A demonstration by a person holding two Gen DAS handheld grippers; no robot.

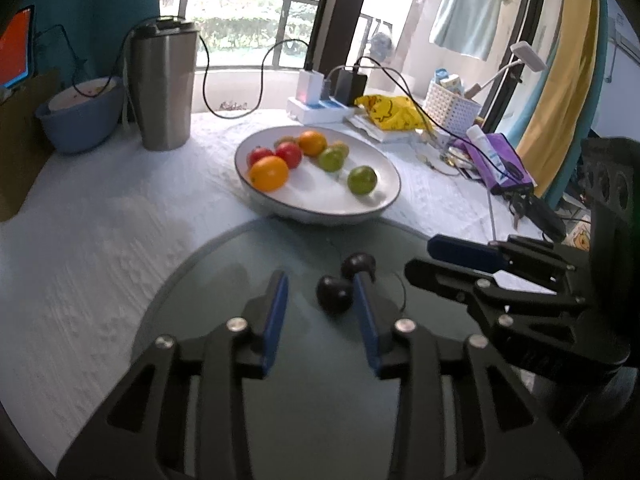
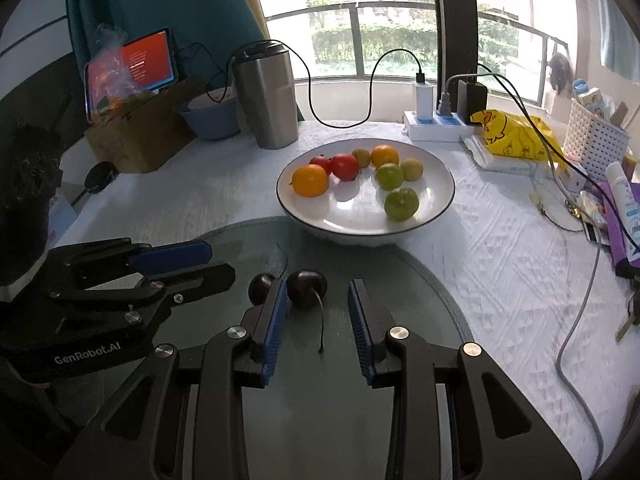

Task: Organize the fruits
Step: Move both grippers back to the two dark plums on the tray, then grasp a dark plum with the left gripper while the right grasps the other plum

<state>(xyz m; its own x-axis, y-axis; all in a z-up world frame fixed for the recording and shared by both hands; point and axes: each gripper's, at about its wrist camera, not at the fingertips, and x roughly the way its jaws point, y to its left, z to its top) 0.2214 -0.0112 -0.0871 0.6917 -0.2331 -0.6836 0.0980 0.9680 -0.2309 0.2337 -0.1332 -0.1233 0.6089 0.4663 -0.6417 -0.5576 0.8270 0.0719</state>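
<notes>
Two dark cherries lie on a round glass plate (image 1: 224,264). In the left wrist view, one cherry (image 1: 335,294) sits just inside my open left gripper's (image 1: 320,292) right finger, the other cherry (image 1: 358,266) just beyond it. In the right wrist view, my open right gripper (image 2: 318,298) has a stemmed cherry (image 2: 307,288) between its fingertips near the left finger; the second cherry (image 2: 261,287) lies outside that finger. A white bowl (image 1: 384,204) (image 2: 440,208) holds oranges (image 2: 310,180), red fruits (image 2: 345,166) and green fruits (image 2: 401,204). Each gripper shows in the other's view, at the side.
A steel tumbler (image 2: 267,100), blue bowl (image 2: 210,118), cardboard box (image 2: 144,136) and tablet (image 2: 132,68) stand at the back left. A power strip with chargers (image 2: 436,128), yellow bag (image 2: 516,136), white basket (image 2: 592,140) and cables (image 2: 580,320) crowd the right.
</notes>
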